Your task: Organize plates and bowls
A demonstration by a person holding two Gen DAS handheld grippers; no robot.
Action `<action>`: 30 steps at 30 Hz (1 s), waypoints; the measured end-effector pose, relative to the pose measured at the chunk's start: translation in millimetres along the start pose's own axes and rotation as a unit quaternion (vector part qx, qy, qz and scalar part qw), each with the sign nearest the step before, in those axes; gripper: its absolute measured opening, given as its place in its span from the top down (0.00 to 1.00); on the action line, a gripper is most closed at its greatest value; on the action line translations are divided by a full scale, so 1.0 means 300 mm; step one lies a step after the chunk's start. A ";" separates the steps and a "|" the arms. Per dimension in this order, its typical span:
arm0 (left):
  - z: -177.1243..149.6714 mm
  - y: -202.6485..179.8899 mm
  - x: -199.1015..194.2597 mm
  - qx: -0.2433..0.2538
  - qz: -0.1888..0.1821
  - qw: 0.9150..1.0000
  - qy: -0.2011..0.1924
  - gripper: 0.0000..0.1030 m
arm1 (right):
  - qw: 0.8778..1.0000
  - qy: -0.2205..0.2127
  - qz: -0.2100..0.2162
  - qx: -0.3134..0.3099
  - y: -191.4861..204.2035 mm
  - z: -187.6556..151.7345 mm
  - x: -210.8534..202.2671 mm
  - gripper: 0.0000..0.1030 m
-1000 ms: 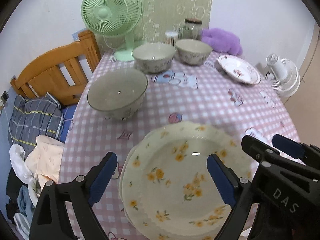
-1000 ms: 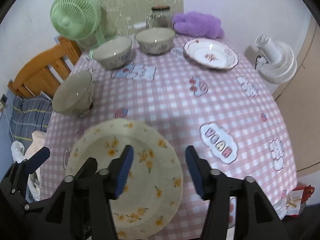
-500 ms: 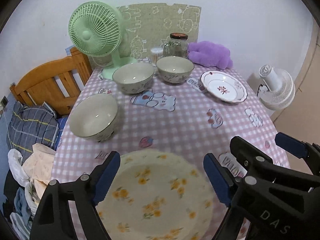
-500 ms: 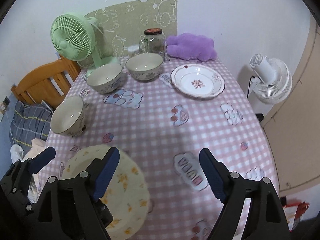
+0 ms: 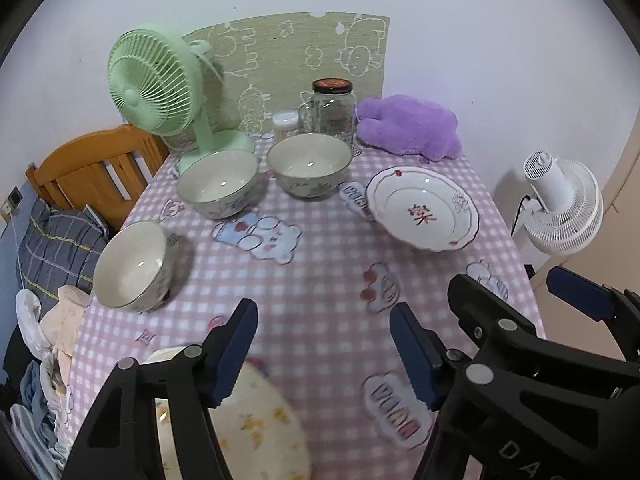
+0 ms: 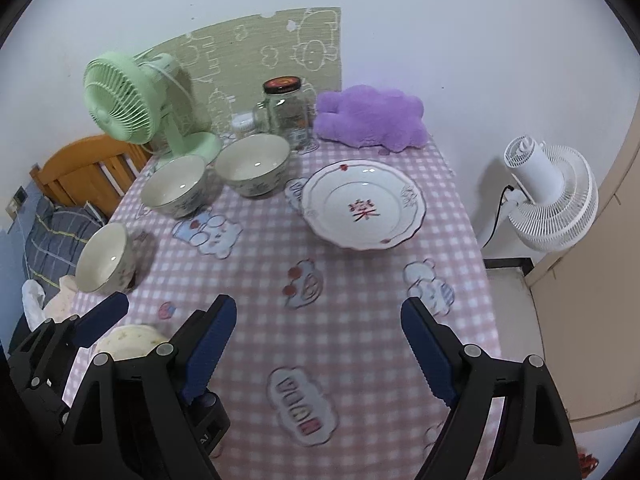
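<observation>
A cream plate with yellow flowers (image 5: 256,432) lies at the near left of the pink checked table (image 5: 320,272), partly hidden under my left gripper (image 5: 324,352). Its jaws are closing with only tablecloth between them. My right gripper (image 6: 318,350) stands wide open over bare cloth, right of the flowered plate (image 6: 128,340). Three bowls stand apart: one at the left edge (image 5: 132,266), two at the back (image 5: 218,184) (image 5: 310,164). A white plate with a red motif (image 6: 362,210) sits at the back right.
At the table's back stand a green fan (image 5: 156,88), a glass jar (image 5: 332,108) and a purple plush (image 5: 408,126). A white fan (image 6: 548,196) stands on the floor right of the table. A wooden frame (image 5: 92,168) and heaped clothes are at the left.
Both grippers have drawn back and up from the flowered plate, which has slid to the bottom left of both views. The right jaws have widened; the left jaws have narrowed.
</observation>
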State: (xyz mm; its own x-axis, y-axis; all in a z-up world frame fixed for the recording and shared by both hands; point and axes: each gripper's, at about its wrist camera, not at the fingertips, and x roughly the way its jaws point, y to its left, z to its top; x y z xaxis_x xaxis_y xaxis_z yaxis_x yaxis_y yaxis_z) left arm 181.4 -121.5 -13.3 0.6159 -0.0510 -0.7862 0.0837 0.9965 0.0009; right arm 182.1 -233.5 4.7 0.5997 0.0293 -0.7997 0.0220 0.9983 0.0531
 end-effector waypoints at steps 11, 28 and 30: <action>0.167 -0.167 0.152 -0.002 0.027 1.000 -0.006 0.33 | 1.000 -0.006 0.014 -0.002 -0.194 0.169 0.149 0.16; 0.315 -0.281 0.500 -0.004 0.043 0.999 0.019 0.33 | 0.999 0.014 -0.001 0.036 -0.342 0.330 0.476 0.16; 0.321 -0.291 0.534 0.001 0.053 0.998 0.019 0.33 | 0.999 0.017 -0.001 0.041 -0.358 0.337 0.519 0.16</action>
State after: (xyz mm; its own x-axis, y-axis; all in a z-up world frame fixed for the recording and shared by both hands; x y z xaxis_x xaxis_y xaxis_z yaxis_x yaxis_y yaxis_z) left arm 348.2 -223.0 -79.7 0.5914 0.0577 -0.8043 0.0202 0.9961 0.0864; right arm 354.0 -341.1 -65.0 0.5727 0.0311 -0.8192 0.0884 0.9911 0.0994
